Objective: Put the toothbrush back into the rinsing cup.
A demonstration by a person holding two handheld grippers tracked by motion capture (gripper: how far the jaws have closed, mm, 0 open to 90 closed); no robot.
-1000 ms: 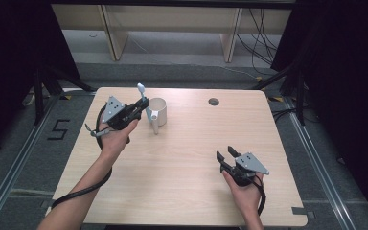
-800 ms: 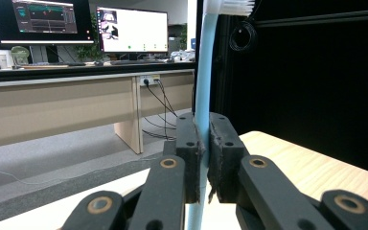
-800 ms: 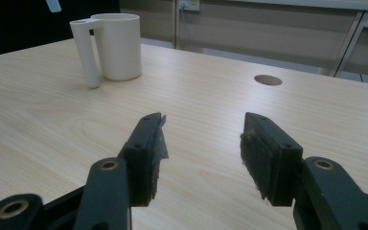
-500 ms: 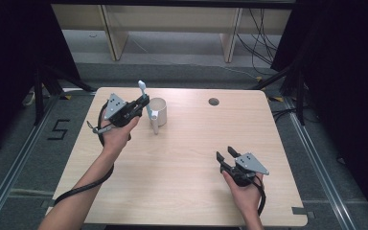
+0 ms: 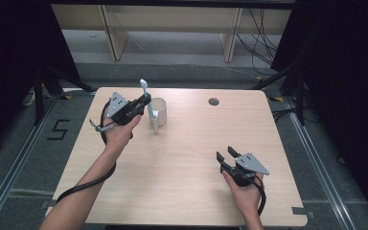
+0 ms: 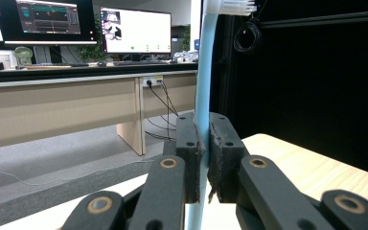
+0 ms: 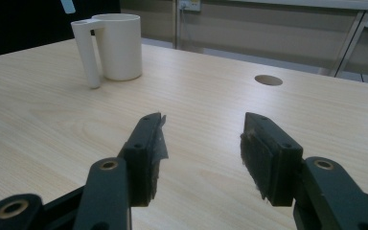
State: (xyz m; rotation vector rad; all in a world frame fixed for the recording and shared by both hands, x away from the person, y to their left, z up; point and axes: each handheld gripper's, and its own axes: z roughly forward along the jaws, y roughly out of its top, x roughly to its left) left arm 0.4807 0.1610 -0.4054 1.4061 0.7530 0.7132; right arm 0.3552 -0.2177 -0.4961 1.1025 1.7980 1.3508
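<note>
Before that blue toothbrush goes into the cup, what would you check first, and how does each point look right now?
1. Left tool clamped on the toothbrush: ok.
2. Toothbrush upright, bristles on top: ok.
3. Cup standing upright on the table: ok.
4. Toothbrush lined up over the cup's mouth: not ok, it is beside the cup, near its handle.
5. Right tool open and well away from the cup: ok.
6. Cup empty inside: cannot tell.

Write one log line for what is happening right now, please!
left tool: shut on light blue plastic toothbrush | right tool: open, empty | white plastic cup: upright on table
</note>
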